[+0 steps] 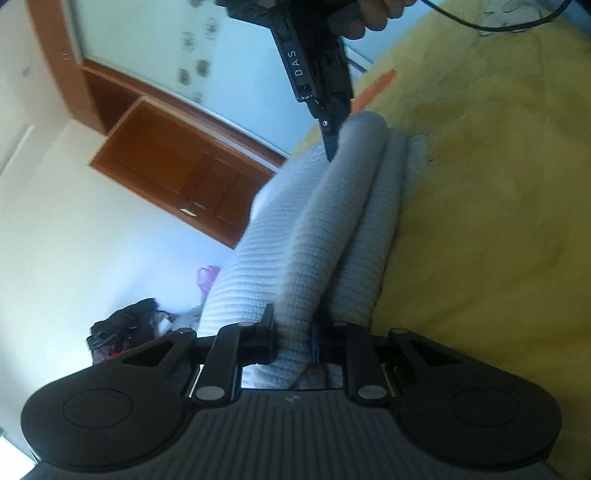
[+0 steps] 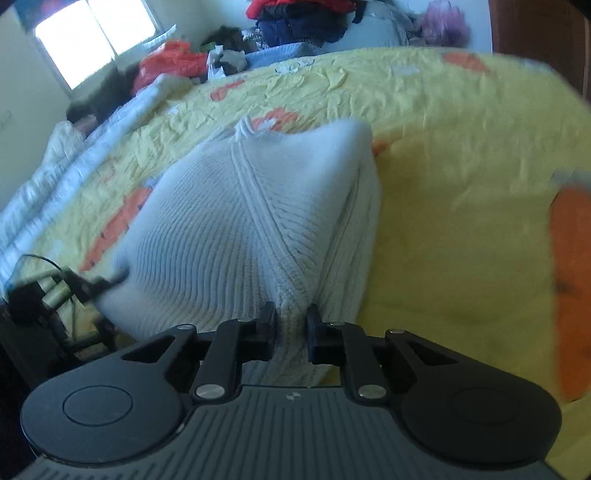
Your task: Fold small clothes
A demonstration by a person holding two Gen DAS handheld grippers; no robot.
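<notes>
Left tool (image 1: 291,332): clamped on white knit garment (image 1: 325,229)
Right tool (image 2: 291,328): clamped on same garment's edge
Advice: lift both edges evenly over yellow bed (image 2: 461,155)

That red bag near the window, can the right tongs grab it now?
Probably not. The right tongs are shut on the white knit sweater, so they are busy, and the red bag lies across the yellow bedspread, beyond the sweater.

Beyond the yellow bedsheet (image 2: 461,155) with orange patches lie an orange bag (image 2: 173,59), a heap of dark clothes (image 2: 299,22) and a bright window (image 2: 92,37).
</notes>
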